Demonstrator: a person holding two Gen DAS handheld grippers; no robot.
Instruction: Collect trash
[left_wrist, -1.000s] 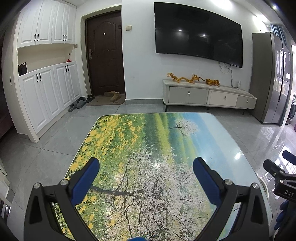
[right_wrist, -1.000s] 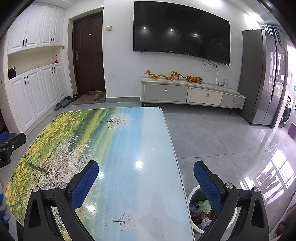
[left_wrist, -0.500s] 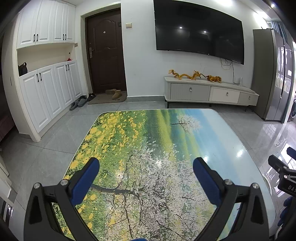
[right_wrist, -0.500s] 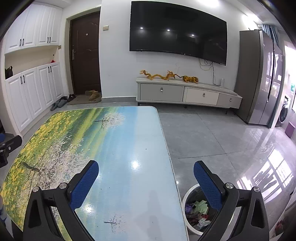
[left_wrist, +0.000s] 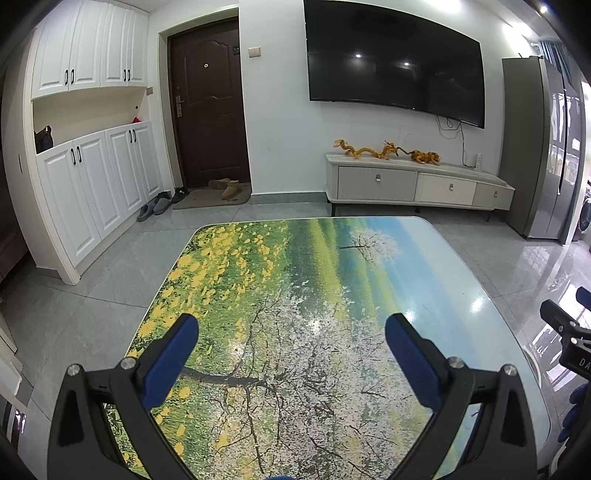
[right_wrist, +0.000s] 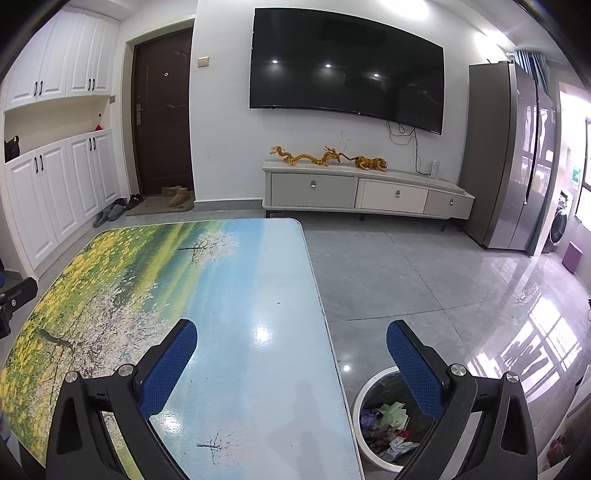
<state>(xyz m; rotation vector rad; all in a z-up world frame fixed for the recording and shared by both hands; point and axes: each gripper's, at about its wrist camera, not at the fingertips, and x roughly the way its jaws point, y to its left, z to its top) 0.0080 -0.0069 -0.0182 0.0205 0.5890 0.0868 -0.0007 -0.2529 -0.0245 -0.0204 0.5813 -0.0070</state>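
Observation:
A white trash bin stands on the floor by the table's right edge, holding crumpled paper and wrappers. My right gripper is open and empty, above the table's right edge, its right finger over the bin. My left gripper is open and empty above the table, which has a landscape print. No trash shows on the tabletop. The right gripper's body shows at the right edge of the left wrist view.
A TV cabinet with dragon figures stands at the far wall under a big TV. A fridge is at the right, white cupboards and a door with shoes at the left. Grey tiled floor surrounds the table.
Both grippers have drawn back and risen slightly, so the table's far edge sits lower in view and more of the bin shows. Both stay open and empty.

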